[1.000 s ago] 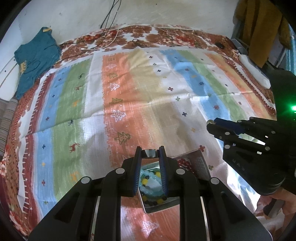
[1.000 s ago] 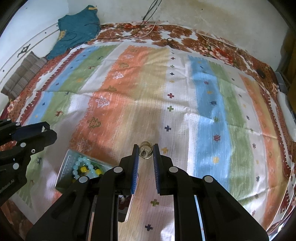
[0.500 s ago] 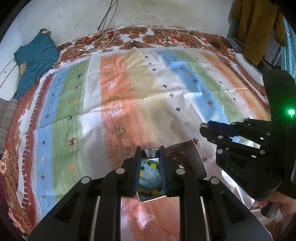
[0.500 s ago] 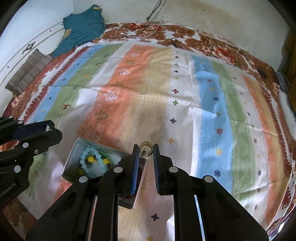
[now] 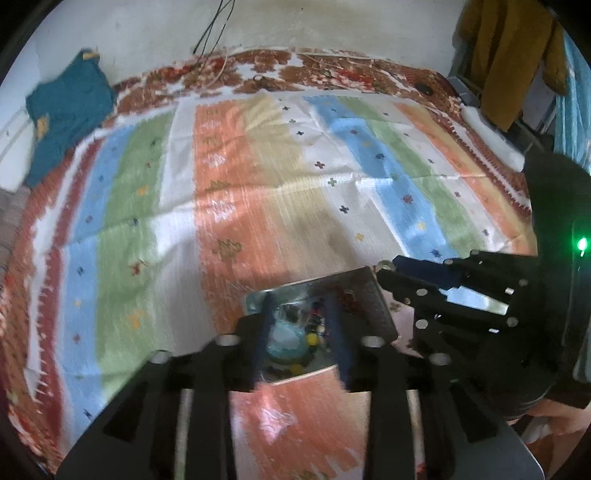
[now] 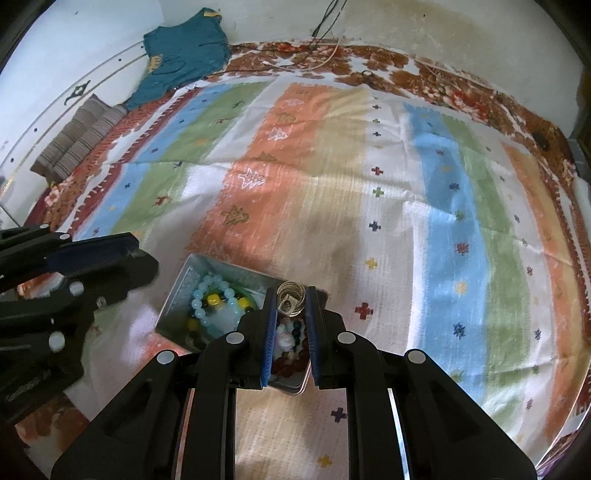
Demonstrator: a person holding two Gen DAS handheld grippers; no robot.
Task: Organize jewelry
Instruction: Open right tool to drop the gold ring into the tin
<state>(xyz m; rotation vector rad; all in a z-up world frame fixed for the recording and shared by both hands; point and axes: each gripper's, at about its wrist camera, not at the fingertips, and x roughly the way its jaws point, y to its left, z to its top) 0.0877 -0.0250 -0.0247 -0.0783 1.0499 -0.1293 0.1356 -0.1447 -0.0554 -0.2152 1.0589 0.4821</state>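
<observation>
A metal tin (image 6: 181, 291) lies on the striped cloth and holds beaded bracelets, among them a light blue one (image 6: 201, 308) with yellow beads. My right gripper (image 6: 291, 301) is shut on a small coil of thin metal bangles (image 6: 290, 300) and holds it above the tin's right part. In the left wrist view, my left gripper (image 5: 297, 306) stands open and empty over the tin (image 5: 369, 295), the blue bracelet (image 5: 286, 338) between its fingers. The right gripper (image 5: 388, 267) shows at the right there.
A striped cloth (image 6: 332, 192) covers a floral bedspread. A teal shirt (image 6: 184, 51) lies at the far left corner, folded striped fabric (image 6: 77, 136) beside it. Cables (image 6: 325, 22) run up the back wall. Yellow clothes (image 5: 509, 55) hang at the right.
The right gripper has carried the bangle coil left and down until it is over the tin. The left gripper's jaws have spread wider and it has drawn back a little.
</observation>
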